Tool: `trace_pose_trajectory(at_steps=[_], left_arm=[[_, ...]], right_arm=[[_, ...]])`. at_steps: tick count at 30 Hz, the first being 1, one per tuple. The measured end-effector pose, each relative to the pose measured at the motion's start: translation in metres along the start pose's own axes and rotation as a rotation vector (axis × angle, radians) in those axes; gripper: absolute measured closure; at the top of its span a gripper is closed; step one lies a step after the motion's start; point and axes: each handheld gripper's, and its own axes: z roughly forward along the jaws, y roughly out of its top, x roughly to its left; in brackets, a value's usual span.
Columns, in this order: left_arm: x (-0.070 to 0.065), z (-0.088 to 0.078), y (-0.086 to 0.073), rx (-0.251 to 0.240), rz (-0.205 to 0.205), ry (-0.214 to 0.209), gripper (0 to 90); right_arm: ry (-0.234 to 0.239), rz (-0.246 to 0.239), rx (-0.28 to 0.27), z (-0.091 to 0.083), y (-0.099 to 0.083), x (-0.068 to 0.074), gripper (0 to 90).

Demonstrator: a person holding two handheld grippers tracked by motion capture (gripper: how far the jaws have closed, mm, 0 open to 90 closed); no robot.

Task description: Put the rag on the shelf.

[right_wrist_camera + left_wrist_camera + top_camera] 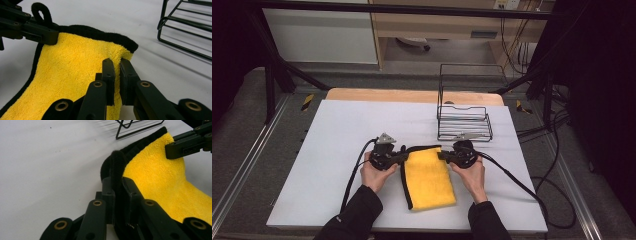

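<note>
Cloth: a yellow cloth [428, 176] with a black edge trim lies on the white table [337, 150], at about 6 o'clock from the table's middle, its long side running from 12 to 6 o'clock in the high view.
Cloth, far edge: the two far corners are pinched and raised off the table; the near end lies flat.
Cloth, trim: in the left gripper view the cloth [160, 182] shows its black trim standing up in a fold between the jaws; in the right gripper view the cloth [72, 75] sags between the two held corners.
Left gripper: the left gripper [401, 157] sits at 9 o'clock of the cloth's far edge, jaws clamped on the black-trimmed far left corner; the pads press on the trim [117, 167].
Right gripper: the right gripper [443, 155] sits at 3 o'clock of that edge, jaws clamped on the far right corner, yellow pile squeezed between the pads.
Hands: one hand wraps each gripper body, forearms in dark sleeves entering from 6 o'clock.
Cables: a black cable trails from each gripper toward 6 and 4 o'clock.
Wire rack: a black wire rack [464, 122] stands at 1 o'clock of the cloth, near the right gripper, apart from both.
Table: white top on a wooden board, framed by dark rails.
</note>
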Motion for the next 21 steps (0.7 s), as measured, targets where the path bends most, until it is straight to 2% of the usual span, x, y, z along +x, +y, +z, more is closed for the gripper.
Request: trace_pose_trajectory(at_steps=[15,18,21], left_arm=[[-0.017,-0.022,0.009,-0.057,0.061,-0.011,81.2],[-0.018,-0.019,0.010,-0.046,0.068,-0.005,81.2],[-0.013,-0.008,0.010,-0.023,0.056,-0.005,81.1]], right_arm=[[-0.013,-0.049,-0.077,-0.028,0.002,0.016,84.3],[-0.020,-0.051,-0.077,-0.031,0.002,0.018,84.3],[-0.047,-0.046,-0.050,-0.025,0.001,0.016,84.3]])
